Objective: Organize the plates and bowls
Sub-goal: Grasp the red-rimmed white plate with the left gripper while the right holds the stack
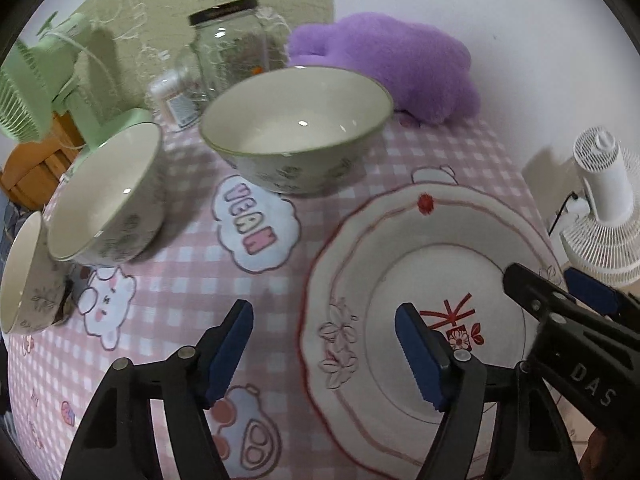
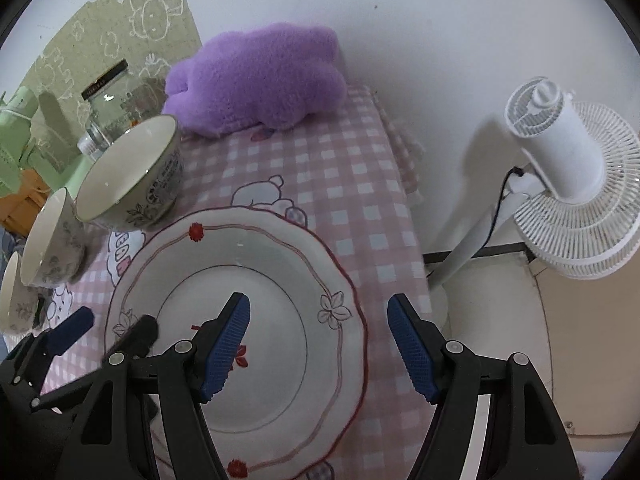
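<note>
Left wrist view: left gripper [image 1: 324, 344] spread wide, holding nothing, over the left rim of a scalloped white plate [image 1: 360, 240] with red trim, flat on the pink checked tablecloth [image 1: 192, 272]. Three floral bowls in a row leftward: largest bowl [image 1: 296, 128] behind the plate, middle bowl [image 1: 108, 192], small bowl [image 1: 24, 276] at the edge. Glass jar [image 1: 228, 44], purple plush [image 1: 392, 64] and green fan [image 1: 48, 76] at the back.

Right wrist view: right gripper [image 2: 320, 346] also wide, gripping nothing, straddling the plate's right rim. White fan [image 2: 568, 184] beside the table.

Both wrist views close above plate [image 1: 416, 280]
</note>
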The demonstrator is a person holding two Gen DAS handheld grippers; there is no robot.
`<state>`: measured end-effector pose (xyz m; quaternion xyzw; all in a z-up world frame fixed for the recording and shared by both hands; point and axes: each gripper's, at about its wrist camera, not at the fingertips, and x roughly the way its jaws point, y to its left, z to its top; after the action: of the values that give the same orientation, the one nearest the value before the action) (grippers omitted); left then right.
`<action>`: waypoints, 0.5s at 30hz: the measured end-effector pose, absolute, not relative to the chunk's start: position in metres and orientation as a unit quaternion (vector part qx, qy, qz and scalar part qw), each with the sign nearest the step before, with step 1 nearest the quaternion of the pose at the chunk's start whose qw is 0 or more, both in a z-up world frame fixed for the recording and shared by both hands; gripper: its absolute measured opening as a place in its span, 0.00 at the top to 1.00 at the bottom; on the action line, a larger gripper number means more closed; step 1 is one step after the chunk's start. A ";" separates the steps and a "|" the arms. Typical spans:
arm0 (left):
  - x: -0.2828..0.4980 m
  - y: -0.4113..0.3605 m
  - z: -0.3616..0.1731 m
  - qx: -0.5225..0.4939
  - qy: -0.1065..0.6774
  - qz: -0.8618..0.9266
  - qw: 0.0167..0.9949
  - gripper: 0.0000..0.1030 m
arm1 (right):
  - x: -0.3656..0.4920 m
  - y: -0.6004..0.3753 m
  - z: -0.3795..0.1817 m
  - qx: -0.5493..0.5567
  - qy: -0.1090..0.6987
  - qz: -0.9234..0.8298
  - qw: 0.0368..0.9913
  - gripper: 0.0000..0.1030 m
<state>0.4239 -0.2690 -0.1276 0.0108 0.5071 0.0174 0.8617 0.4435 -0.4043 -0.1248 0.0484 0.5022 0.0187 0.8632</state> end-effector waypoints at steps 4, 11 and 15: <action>0.428 -0.272 -0.132 0.005 0.515 0.010 0.857 0.39 | 0.449 -0.401 -0.134 0.048 0.517 0.026 0.854 0.41; 0.430 -0.275 -0.131 0.000 0.519 -0.010 0.855 0.47 | 0.449 -0.402 -0.133 0.050 0.514 0.013 0.856 0.44; 0.432 -0.269 -0.130 -0.005 0.527 -0.006 0.850 0.47 | 0.448 -0.401 -0.130 0.061 0.521 0.014 0.851 0.44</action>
<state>0.4320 -0.2693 -0.1299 -0.0051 0.5272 -0.0062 0.8497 0.4478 -0.4010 -0.1303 0.0609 0.5215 0.0144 0.8510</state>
